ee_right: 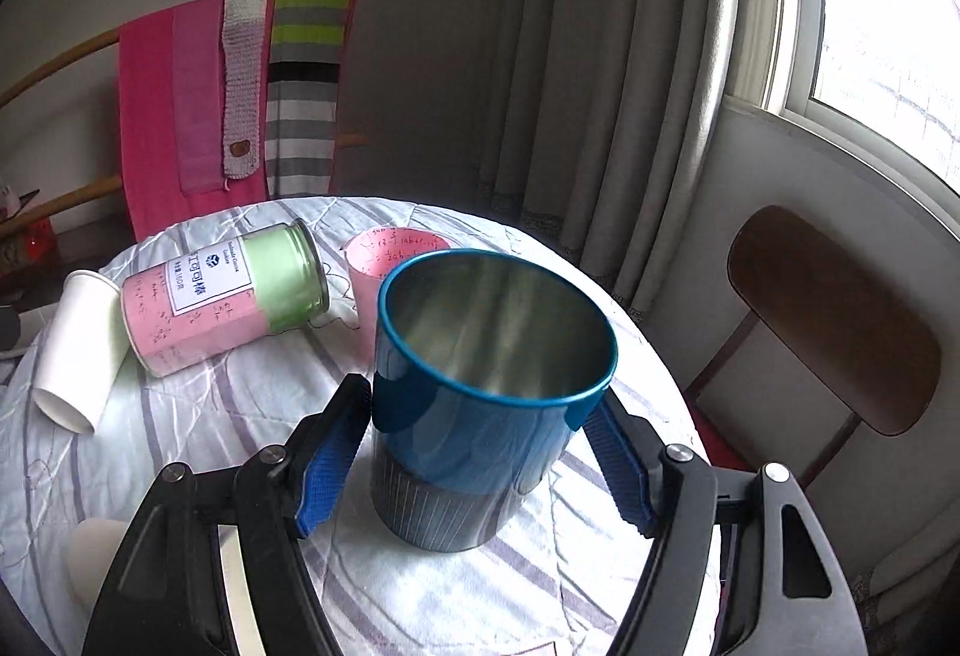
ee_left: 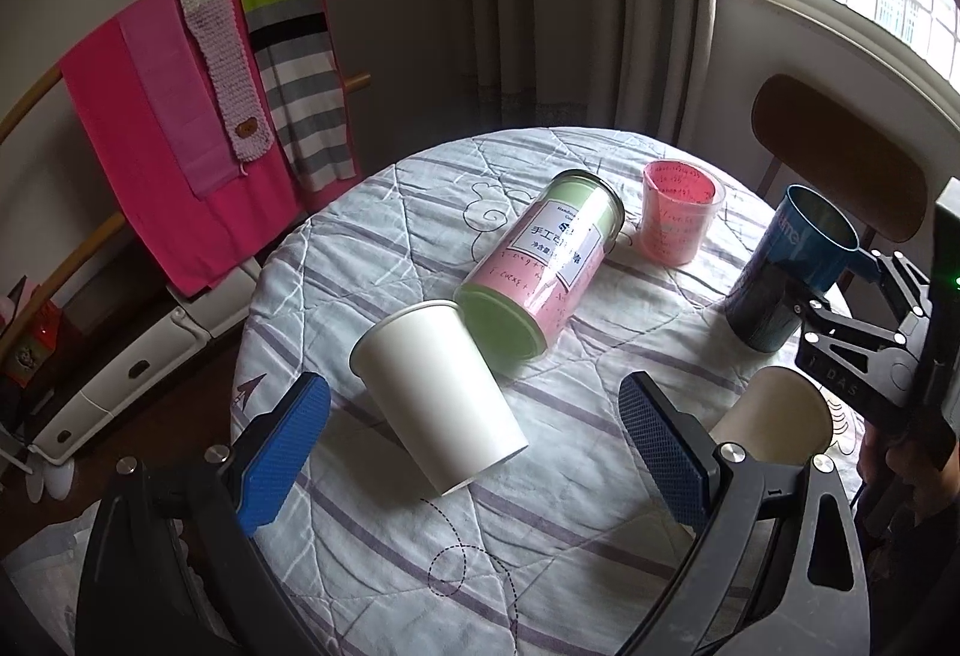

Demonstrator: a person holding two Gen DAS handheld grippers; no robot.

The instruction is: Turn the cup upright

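Blue metal cup (ee_right: 480, 404) seen upright on the surface (ee_right: 180, 446), flanked by the right claw (ee_right: 474, 452).

The right claw is levelled at the cup's lower body, its ribbed blue pads (ee_right: 327, 467) set close on either side; whether they press the wall cannot be told. The cup's glossy blue wall, ridged dark base and brushed steel inside are shown, mouth up. The left claw (ee_left: 474, 452) is held wide apart and low, well left of the cup, around nothing. A white paper cup (ee_left: 438, 398) is seen lying on its side beyond it. A second paper cup (ee_left: 774, 416) is partly hidden behind the left claw's finger. Further left of the blue cup, a pink-and-green tin (ee_left: 540, 266) lies tipped, and a pink translucent cup (ee_left: 681, 212) stands beyond.
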